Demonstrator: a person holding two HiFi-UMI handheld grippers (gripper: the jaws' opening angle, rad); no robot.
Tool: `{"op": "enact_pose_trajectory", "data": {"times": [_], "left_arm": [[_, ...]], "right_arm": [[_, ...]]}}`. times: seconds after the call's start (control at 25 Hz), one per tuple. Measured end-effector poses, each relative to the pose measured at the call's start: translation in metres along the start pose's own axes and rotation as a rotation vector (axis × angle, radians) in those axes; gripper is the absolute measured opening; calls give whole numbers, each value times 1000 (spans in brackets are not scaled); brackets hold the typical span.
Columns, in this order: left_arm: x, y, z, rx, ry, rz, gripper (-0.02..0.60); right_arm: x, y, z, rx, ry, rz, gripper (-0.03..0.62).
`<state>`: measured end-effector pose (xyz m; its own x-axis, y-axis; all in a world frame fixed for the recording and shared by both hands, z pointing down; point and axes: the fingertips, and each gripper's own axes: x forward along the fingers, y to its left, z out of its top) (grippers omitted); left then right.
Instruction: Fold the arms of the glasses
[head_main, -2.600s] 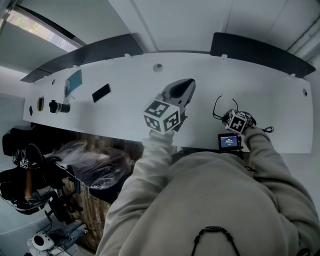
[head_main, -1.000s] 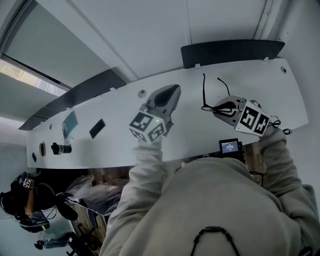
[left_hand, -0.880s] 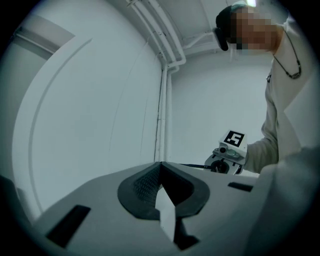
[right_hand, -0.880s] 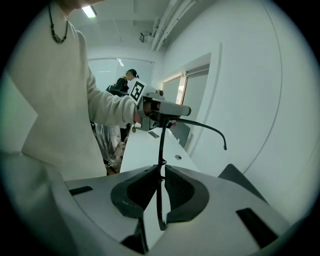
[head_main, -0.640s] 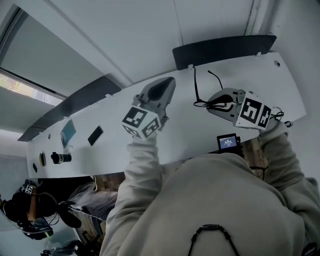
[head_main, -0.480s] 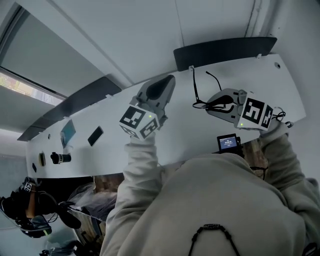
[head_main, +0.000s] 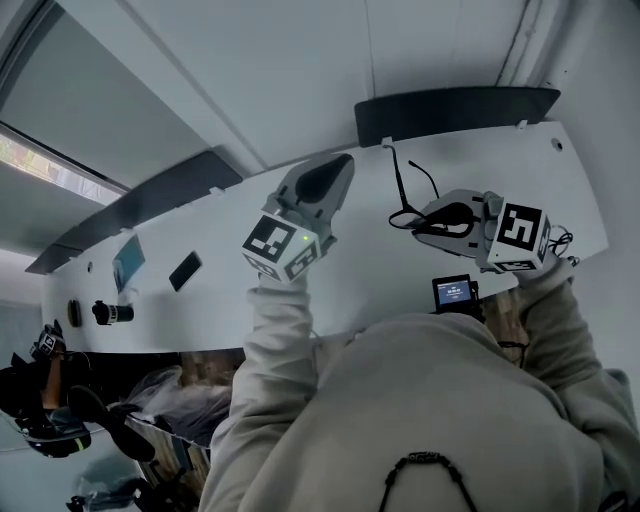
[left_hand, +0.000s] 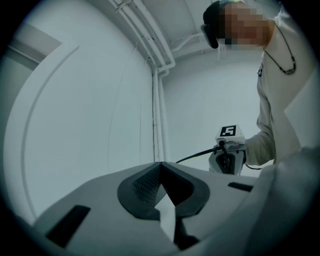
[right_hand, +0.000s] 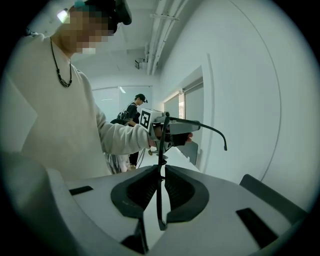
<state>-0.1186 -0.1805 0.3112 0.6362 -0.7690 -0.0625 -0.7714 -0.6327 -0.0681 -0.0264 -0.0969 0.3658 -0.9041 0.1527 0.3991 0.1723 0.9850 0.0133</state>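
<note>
Glasses clamped at the frame by right tongs, arms seemingly unfolded, pointing away; shut, empty left tongs just leftward.

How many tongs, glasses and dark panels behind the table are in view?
tongs: 2 (left tongs, right tongs)
glasses: 1
dark panels: 2
total: 5
</note>
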Motion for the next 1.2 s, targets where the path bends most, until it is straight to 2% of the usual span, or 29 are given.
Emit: {"op": "enact_pose_trajectory", "data": {"times": [0.08, 0.16, 0.28, 0.4, 0.52, 0.6, 0.8, 1.0, 1.08, 1.16, 1.2], "left_arm": [[3, 0, 1, 13, -6, 0, 5], [7, -6, 0, 54, 11, -21, 106], [14, -13, 0, 104, 30, -69, 169], [17, -22, 4, 92, 15, -145, 175], [23, -36, -11, 81, 55, -250, 207], [29, -40, -18, 100, 71, -278, 207], [38, -52, -17, 160, 67, -290, 207], [44, -57, -14, 220, 85, -251, 196], [46, -59, -13, 238, 93, -239, 129], [46, -61, -11, 202, 91, -250, 59], [45, -62, -12, 190, 95, -252, 49]], "right_arm": [[2, -2, 0, 6, -3, -3, 58], [5, -3, 0, -7, 18, -16, 58], [4, -1, 5, 7, 7, -9, 58], [0, 2, 12, 35, -29, 3, 58], [-5, 3, 8, 72, -56, 15, 58], [-10, 4, 8, 90, -75, 22, 57], [-17, 19, 10, 123, -119, 64, 57], [-23, 33, 16, 155, -172, 101, 57], [-26, 37, 20, 166, -199, 115, 57], [-28, 38, 23, 171, -216, 122, 57], [-29, 38, 24, 173, -221, 125, 57]]}}
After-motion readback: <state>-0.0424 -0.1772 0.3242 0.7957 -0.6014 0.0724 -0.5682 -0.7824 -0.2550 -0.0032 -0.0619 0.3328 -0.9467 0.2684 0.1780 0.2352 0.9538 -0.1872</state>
